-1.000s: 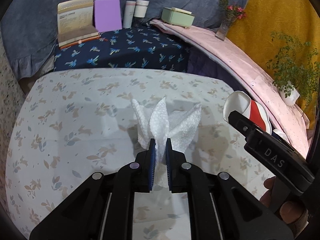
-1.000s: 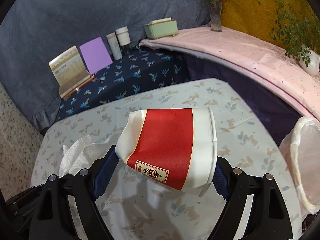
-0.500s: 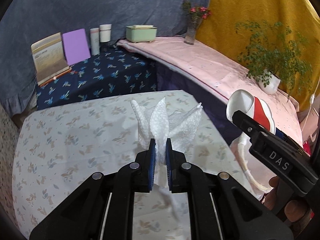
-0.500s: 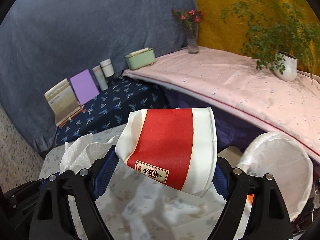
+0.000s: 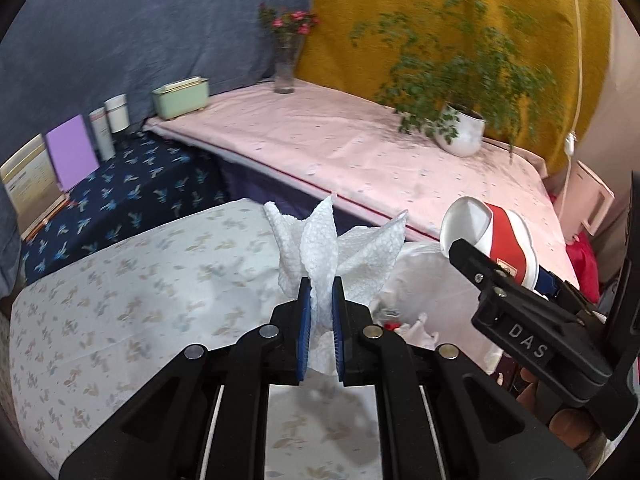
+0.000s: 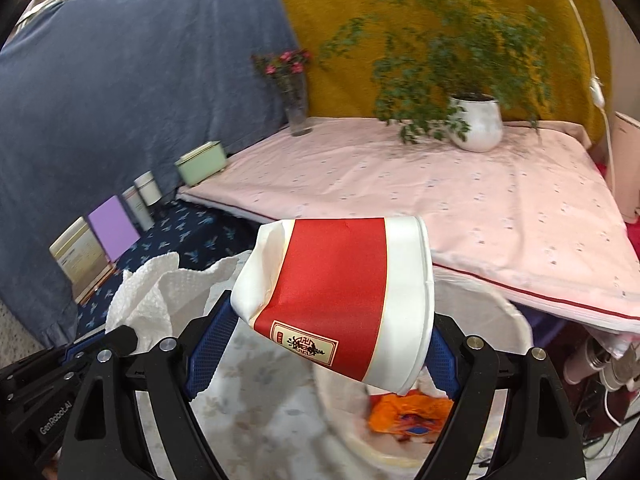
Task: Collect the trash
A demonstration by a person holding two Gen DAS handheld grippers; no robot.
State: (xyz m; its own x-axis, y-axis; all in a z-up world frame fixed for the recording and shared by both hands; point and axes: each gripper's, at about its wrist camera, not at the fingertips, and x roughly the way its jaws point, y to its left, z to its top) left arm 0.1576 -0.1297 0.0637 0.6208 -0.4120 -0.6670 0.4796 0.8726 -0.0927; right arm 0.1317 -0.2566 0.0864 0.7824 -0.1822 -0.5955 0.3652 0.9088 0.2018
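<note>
Left gripper (image 5: pixel 320 312) clamped on crumpled paper towel (image 5: pixel 320 248); right gripper (image 6: pixel 320 340) clamped on dented red-and-white paper cup (image 6: pixel 340 296) — both above white-lined bin (image 6: pixel 504 320).

White-lined bin (image 6: pixel 516 320) open below, orange wrapper (image 6: pixel 404 412) inside, pink table (image 6: pixel 460 208) edge close behind
</note>
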